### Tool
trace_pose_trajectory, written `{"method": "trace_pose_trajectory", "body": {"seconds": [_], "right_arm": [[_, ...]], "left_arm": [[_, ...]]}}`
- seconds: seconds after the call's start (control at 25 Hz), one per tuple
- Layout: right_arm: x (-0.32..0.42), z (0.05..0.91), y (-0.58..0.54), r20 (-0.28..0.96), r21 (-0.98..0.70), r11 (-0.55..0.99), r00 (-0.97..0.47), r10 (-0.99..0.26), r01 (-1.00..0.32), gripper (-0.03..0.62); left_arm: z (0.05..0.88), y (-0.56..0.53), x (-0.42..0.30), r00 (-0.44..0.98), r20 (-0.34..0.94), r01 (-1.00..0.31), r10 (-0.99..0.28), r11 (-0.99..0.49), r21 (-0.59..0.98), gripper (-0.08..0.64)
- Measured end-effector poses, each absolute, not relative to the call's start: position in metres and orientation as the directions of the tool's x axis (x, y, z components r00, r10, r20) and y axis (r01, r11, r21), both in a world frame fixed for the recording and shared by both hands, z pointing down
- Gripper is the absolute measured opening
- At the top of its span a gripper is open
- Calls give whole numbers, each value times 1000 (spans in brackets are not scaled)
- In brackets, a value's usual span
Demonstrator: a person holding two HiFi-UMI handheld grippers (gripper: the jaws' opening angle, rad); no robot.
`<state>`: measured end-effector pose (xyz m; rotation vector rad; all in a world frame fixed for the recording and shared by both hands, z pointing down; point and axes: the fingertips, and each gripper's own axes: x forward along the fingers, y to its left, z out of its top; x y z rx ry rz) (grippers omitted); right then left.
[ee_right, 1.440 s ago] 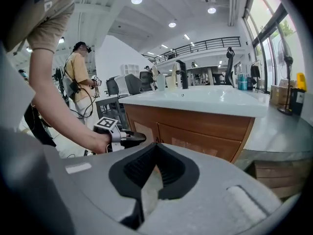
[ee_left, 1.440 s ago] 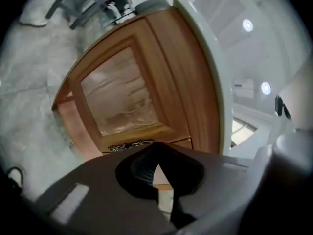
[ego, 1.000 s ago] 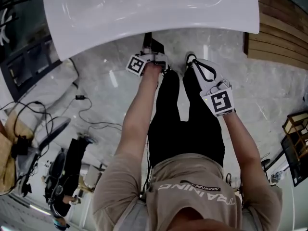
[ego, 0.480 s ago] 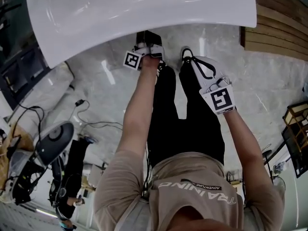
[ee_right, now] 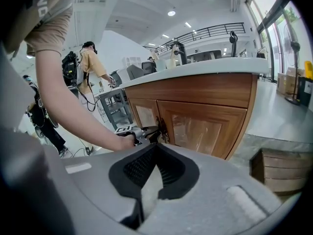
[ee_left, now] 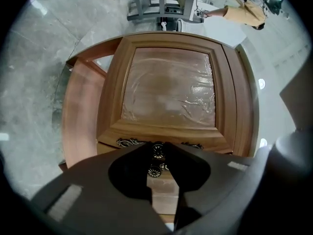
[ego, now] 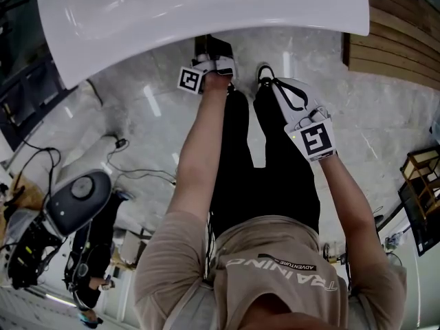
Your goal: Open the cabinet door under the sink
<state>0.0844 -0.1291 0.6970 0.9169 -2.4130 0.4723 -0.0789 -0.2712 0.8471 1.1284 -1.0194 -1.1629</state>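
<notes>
Under the white sink counter (ego: 206, 12) stands a wooden cabinet with two doors (ee_right: 205, 126). Both look flush with its front in the right gripper view. Two ornate metal knobs (ee_left: 157, 151) sit side by side at the seam between the doors. My left gripper (ee_left: 160, 146) reaches level under the counter edge. Its jaws are closing with one knob between their tips, and no firm pinch shows. The film-covered door panel (ee_left: 168, 89) fills its view. My right gripper (ego: 267, 74) hangs back over the floor, tilted down, tips together and empty.
A stepped wooden platform (ego: 405, 40) lies to the right of the cabinet. Cables (ego: 137, 174) and a grey round device (ego: 79, 198) lie on the marble floor at the left. A person in a tan shirt (ee_right: 90, 65) stands by a grey table further left.
Both grippers stay in about the same places. The head view has shifted a little, and the grey round device at the lower left has come further into the picture.
</notes>
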Motion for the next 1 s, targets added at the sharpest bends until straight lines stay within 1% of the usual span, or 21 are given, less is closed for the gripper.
{"method": "trace_pose_trajectory", "body": {"seconds": [0.16, 0.36, 0.56, 0.64, 0.76, 0.84, 0.92, 1.0], "right_arm": [[84, 698, -126, 569, -146, 722, -654, -498, -676, 2], [76, 696, -119, 550, -201, 714, -681, -484, -670, 2], [81, 695, -113, 554, -191, 749, -700, -451, -634, 2], [98, 689, -103, 557, -183, 757, -701, -445, -627, 2], [147, 680, -81, 555, -167, 765, -700, -449, -622, 2], [167, 680, -74, 563, -159, 760, -691, -454, -630, 2], [159, 686, -76, 576, -162, 751, -679, -454, -640, 2], [133, 690, -80, 578, -176, 747, -682, -449, -641, 2]], "left_arm": [[848, -268, -75, 170, 46, 139, -984, 70, 988, 100], [847, -254, -78, 232, 45, 116, -972, 74, 990, 100], [850, -235, -83, 259, 40, 83, -965, 63, 995, 100], [846, -222, -72, 276, 39, 76, -960, 63, 995, 100], [832, -200, -33, 303, 25, 53, -953, 43, 998, 100], [826, -193, -17, 316, 17, 48, -949, 34, 998, 98], [827, -190, -23, 324, 17, 63, -946, 40, 997, 98], [834, -186, -44, 334, 29, 68, -942, 55, 996, 98]]}}
